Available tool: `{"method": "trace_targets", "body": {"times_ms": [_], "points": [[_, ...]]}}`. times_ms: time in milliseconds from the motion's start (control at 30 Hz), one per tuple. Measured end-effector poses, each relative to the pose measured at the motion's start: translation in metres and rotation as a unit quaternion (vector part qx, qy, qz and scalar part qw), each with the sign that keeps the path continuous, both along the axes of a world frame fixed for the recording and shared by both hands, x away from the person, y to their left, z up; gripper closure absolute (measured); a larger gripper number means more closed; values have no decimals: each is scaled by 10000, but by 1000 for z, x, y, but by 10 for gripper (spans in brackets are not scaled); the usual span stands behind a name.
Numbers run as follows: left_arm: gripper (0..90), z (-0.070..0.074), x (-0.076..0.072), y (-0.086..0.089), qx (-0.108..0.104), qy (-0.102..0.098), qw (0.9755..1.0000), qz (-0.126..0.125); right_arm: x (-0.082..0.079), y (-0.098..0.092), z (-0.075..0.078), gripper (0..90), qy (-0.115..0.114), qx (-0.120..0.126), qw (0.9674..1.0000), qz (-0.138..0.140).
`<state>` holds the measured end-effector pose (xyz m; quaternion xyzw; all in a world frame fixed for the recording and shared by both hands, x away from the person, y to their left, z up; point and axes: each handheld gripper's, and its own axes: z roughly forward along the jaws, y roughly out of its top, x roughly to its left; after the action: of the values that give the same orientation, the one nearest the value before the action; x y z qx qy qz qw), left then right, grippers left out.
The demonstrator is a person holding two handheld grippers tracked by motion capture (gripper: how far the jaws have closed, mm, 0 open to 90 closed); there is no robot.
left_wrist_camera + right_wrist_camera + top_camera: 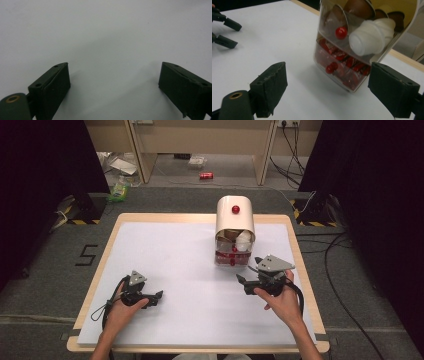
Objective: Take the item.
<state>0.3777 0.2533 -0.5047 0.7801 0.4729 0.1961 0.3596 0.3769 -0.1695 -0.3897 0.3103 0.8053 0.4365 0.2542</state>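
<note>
A small storage box (234, 227) with a rounded white top and a red knob (235, 209) stands at the back right of the white table (175, 250). In the right gripper view its clear front (329, 53) has two drawers with red knobs. The upper drawer holds brown and white capsules (369, 35); the lower holds red packets (347, 62). My right gripper (250, 272) (327, 87) is open just in front of the box, with nothing between its jaws. My left gripper (157, 298) (113, 82) rests open over bare table at the front left.
The wooden table edge (295, 245) runs close behind and right of the box. The left gripper (230, 33) appears far left in the right gripper view. On the floor beyond lie a red can (206, 175), cables (330, 265) and litter (120, 185).
</note>
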Motion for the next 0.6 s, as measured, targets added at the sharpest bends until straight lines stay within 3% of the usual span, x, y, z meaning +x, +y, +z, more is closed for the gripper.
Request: {"method": "trace_targets", "body": {"times_ms": [133, 600], "points": [[94, 0, 0, 0, -1, 0, 10000, 0, 5, 6, 11, 164, -88, 51, 9999, 4], [94, 0, 0, 0, -5, -1, 10000, 2, 28, 20, 23, 176, -167, 80, 9998, 20]]}}
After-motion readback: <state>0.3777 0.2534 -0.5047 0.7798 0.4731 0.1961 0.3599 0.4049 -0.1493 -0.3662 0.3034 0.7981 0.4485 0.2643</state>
